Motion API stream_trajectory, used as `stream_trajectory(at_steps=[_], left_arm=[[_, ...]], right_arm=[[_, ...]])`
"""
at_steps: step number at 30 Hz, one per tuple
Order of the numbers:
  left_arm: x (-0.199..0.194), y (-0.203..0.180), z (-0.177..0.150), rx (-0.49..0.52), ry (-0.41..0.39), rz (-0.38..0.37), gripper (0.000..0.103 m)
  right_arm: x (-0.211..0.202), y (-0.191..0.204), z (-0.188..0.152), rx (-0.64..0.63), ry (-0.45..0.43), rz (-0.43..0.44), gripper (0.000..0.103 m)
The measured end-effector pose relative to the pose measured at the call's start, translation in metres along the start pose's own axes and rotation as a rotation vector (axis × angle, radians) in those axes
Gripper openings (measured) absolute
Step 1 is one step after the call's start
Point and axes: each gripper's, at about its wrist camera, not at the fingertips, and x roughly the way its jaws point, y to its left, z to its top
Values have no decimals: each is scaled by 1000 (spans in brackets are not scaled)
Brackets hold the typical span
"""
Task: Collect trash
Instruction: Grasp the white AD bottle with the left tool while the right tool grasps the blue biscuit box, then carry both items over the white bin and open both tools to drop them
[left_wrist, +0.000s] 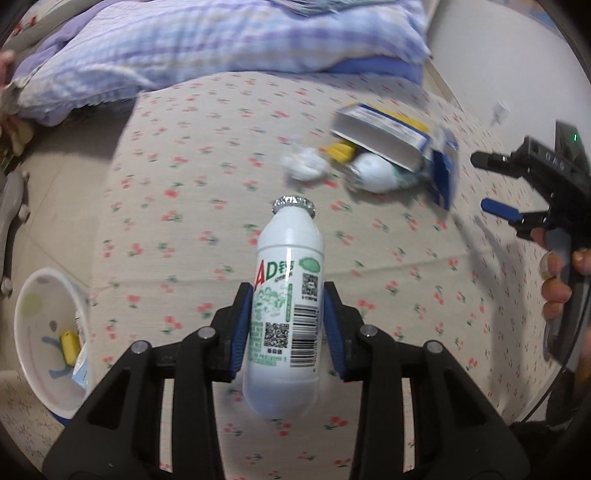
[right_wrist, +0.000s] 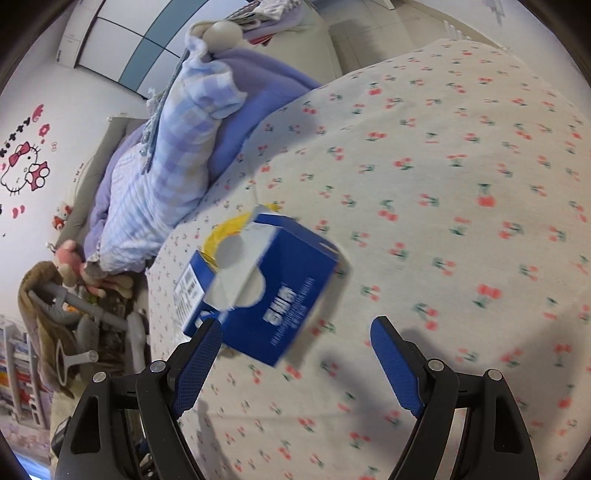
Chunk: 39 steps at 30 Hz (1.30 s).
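Bin: a white bin (left_wrist: 40, 343) sits on the floor beside the bed, low on my left; inside it lie a yellow scrap (left_wrist: 69, 343) and a pale blue wrapper (left_wrist: 82, 369).
Box: a blue box (right_wrist: 266, 288) lies tilted on the bed, its end flaps open; in my left view the same box (left_wrist: 399, 147) lies with its open mouth toward me, and a white rounded thing (left_wrist: 373, 171) and a yellow piece (left_wrist: 341, 152) show at the mouth.
Tissue: a crumpled white tissue (left_wrist: 304, 164) rests on the bed just beside the box's open end.
Bottle: a white bottle (left_wrist: 286, 295) with a foil cap and a green label, held above the bed, cap pointing away from me.
Left gripper: my left gripper (left_wrist: 286, 321) is clamped on the bottle's middle, blue pads pressing both sides.
Right gripper: my right gripper (right_wrist: 295, 332) is spread wide and holds nothing; its left finger overlaps the near corner of the box, though I cannot tell whether they touch.
Right hand: in my left view my right hand (left_wrist: 561, 273) grips the handle at the right edge, above the bed.
Bed: a bed (right_wrist: 461, 184) with a cherry-print sheet carries the trash; a checked blanket (left_wrist: 207, 37) is bunched at its far end.
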Motion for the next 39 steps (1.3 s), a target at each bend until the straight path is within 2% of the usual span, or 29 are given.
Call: stream_trajectory(at_steps=[8, 11, 13, 16, 19, 26, 34, 39], left_arm=[[-9, 40, -3, -111, -11, 0, 39], [-12, 46, -7, -124, -15, 4, 39], [-14, 49, -10, -129, -15, 4, 39], [-15, 52, -13, -134, -11, -4, 39], [-19, 55, -17, -140, -11, -12, 39], [-36, 73, -28, -175, -32, -33, 39], [-53, 94, -43, -217, -52, -44, 39], [-64, 108, -57, -248, -71, -45, 39]], right_arm=[[25, 9, 3, 25, -25, 88, 73], [35, 9, 1, 50, -13, 89, 69], [42, 9, 0, 67, 2, 98, 62], [49, 4, 0, 105, 15, 138, 38], [49, 1, -3, 120, 29, 156, 38], [8, 9, -11, 20, -2, 123, 38], [-48, 17, -47, -124, 6, 98, 38], [-59, 25, -71, -181, 27, 68, 38]])
